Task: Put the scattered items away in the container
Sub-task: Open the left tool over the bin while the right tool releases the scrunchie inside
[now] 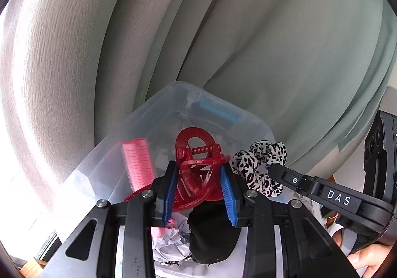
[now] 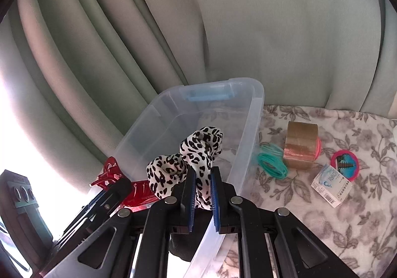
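Observation:
My left gripper (image 1: 199, 191) is shut on a red hair claw clip (image 1: 196, 154) and holds it over the clear plastic bin (image 1: 173, 94). A pink hair roller (image 1: 137, 164) leans in the bin at the left; a black cloth (image 1: 213, 233) and crumpled white paper (image 1: 171, 240) lie in it below. My right gripper (image 2: 201, 193) is shut on a leopard-print scrunchie (image 2: 196, 151) above the bin (image 2: 250, 114). The scrunchie also shows in the left wrist view (image 1: 258, 164), and the red clip in the right wrist view (image 2: 116, 176).
On the floral cloth (image 2: 322, 223) right of the bin lie a coil of green cord (image 2: 271, 164), a brown tape roll (image 2: 301, 144), a round pink-rimmed item (image 2: 345, 161) and a small white box (image 2: 331, 186). Grey-green curtains (image 2: 223, 30) hang behind.

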The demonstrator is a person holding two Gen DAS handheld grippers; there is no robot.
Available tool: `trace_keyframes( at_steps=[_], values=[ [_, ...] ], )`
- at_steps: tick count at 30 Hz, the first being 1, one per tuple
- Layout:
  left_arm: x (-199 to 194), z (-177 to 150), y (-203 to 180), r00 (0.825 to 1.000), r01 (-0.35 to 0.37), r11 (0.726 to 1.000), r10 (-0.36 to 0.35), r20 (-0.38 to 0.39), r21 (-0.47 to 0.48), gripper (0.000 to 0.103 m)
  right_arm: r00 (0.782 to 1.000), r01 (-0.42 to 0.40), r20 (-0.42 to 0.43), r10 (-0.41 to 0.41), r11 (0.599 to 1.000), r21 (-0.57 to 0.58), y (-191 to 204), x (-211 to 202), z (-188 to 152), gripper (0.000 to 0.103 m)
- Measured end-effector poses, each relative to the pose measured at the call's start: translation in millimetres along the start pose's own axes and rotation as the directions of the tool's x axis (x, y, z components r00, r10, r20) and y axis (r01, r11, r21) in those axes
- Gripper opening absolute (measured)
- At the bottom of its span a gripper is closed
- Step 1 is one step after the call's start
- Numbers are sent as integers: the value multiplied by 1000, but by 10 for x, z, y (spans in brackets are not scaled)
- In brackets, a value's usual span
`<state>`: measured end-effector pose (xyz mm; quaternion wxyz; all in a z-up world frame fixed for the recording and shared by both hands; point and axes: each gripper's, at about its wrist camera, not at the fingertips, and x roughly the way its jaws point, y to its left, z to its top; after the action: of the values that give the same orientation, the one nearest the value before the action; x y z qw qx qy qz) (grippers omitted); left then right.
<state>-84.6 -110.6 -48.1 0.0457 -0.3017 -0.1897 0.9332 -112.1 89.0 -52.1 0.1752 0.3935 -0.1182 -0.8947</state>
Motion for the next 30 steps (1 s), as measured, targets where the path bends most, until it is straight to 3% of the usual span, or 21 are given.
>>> trace_keyframes(
  at_steps=[8, 10, 14, 16, 21, 30],
  values=[
    [-16, -50, -24, 1000, 19, 1000, -19, 2, 5, 54, 1000, -5, 13, 5, 1000, -2, 1, 8, -8, 16],
    [-32, -60, -27, 1000, 21, 1000, -21, 2, 5, 54, 1000, -2, 16, 2, 1000, -7, 10, 1, -11, 16],
    [-41, -47, -2, 1000, 28, 1000, -28, 2, 1, 55, 1000, -6, 30, 7, 1000, -14, 43, -44, -12, 30],
    [-73, -70, -33, 1000, 30, 1000, -30, 4, 2, 56, 999, 2, 41, -1, 1000, -21, 63, -92, -14, 33],
    [-147, -99, -83, 999, 33, 999, -33, 21, 10, 57, 998, 7, 62, -7, 1000, 2, 38, -240, -23, 33],
    [-637, 22, -275, 997, 61, 997, -64, 53, 51, 58, 993, 9, 121, -13, 1000, 27, -9, -702, -69, 33]
  ],
)
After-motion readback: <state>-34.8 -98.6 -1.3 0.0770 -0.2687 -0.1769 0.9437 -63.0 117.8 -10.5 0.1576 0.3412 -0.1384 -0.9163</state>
